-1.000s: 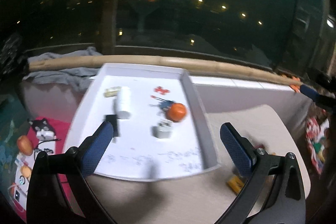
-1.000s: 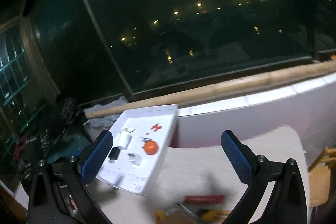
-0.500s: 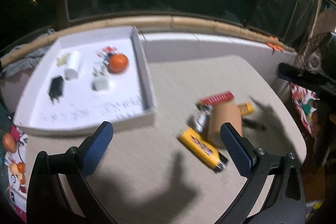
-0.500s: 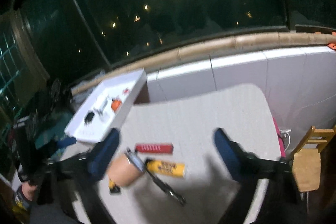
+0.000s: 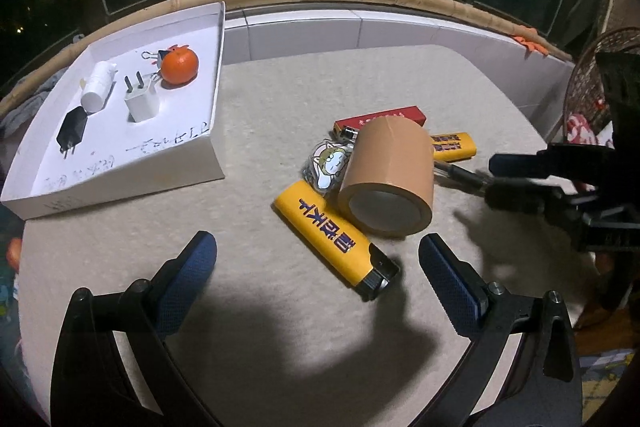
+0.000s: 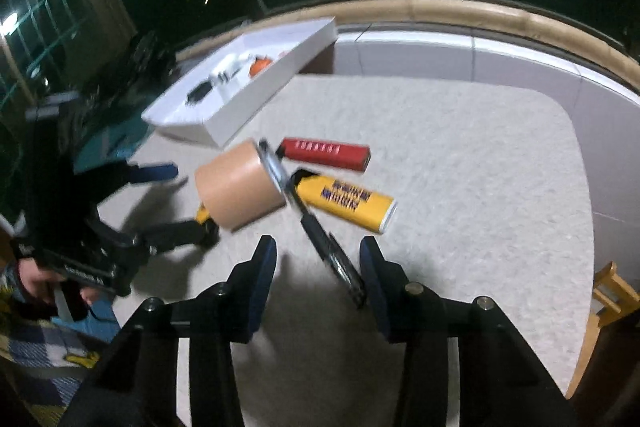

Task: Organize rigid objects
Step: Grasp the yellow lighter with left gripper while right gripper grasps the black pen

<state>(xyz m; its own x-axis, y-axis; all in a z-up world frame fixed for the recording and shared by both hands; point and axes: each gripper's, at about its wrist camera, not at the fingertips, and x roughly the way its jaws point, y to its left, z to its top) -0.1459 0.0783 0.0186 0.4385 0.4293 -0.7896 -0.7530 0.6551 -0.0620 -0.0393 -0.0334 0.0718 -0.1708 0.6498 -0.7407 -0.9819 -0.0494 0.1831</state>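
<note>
A dark pen point(image 6: 320, 247) lies slanted on the pale table point(image 6: 460, 155), its near end between the blue pads of the right gripper point(image 6: 318, 269), close to the right-hand pad; the jaws are closing around it, and whether either pad already presses on it cannot be told. The pen's far end runs up to a roll of brown tape point(image 6: 240, 185) lying on its side, with a yellow lighter point(image 6: 346, 201) and a red lighter point(image 6: 326, 153) just beyond. From the left wrist view, a second yellow lighter point(image 5: 334, 235) lies against the tape roll's open end, ahead of the left gripper point(image 5: 318, 281), whose jaws are spread wide over bare table, holding nothing. A cartoon keychain point(image 5: 330, 163) sits beside the roll. Farther left stands a white tray point(image 5: 120, 183) holding an orange point(image 5: 180, 66), a white plug point(image 5: 141, 103), a black plug point(image 5: 72, 129) and a white tube point(image 5: 98, 87).
</note>
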